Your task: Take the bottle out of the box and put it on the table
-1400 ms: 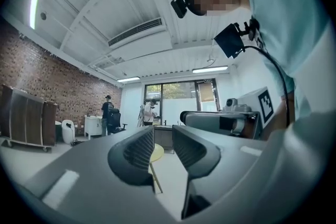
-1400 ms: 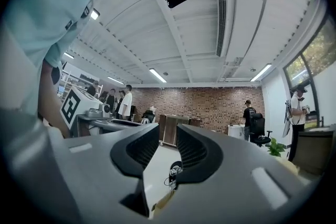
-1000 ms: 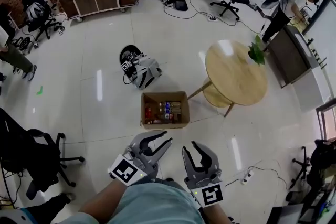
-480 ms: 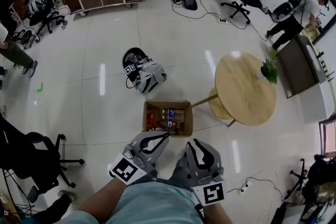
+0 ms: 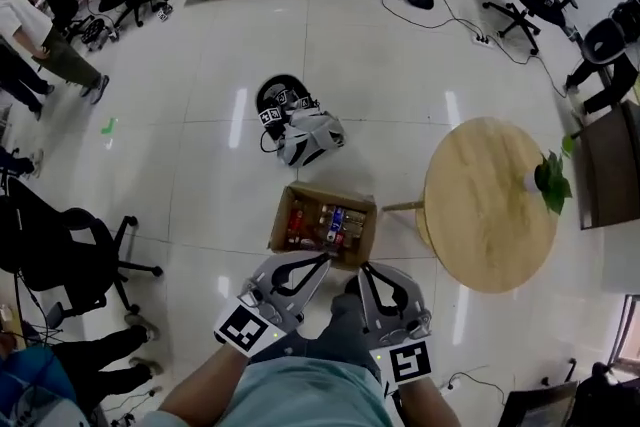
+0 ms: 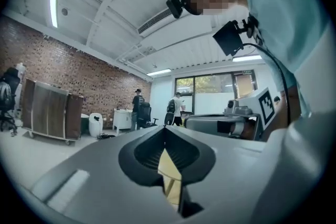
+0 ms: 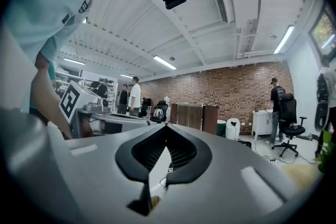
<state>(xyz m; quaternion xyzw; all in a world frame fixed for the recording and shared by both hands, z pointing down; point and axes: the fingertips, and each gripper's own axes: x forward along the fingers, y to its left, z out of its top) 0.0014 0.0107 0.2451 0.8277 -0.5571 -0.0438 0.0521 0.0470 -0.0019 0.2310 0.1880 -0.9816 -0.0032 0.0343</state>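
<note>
Brown cardboard makes the box (image 5: 323,227), and it sits on the shiny floor with its top open. I think it is left open so someone can reach in from above. The bottles (image 5: 335,223) are inside the box, packed close with some red packs. I cannot tell which bottle is the one to take. None of them is out yet.

The round wooden table (image 5: 490,205) stands just beside the box, on its right side. That looks handy, because a bottle will only need a short trip from the box to the table top. A small green plant (image 5: 548,177) sits on the table's edge away from the box, so most of the top is free.

The left gripper (image 5: 322,260) is at the near edge of the box, and the right gripper (image 5: 364,267) is just beside it, also on the near side of the box. Both point flat and forward, not down into the box. The left gripper's jaws are pressed together at the tips with nothing between them. The right gripper's jaws are together too, and empty.

I think they are held like this because the person is only walking up to the box. To take a bottle, one gripper would have to tip down and spread its jaws first.

A grey bag (image 5: 305,133) lies on the floor beyond the box, out of the way.
</note>
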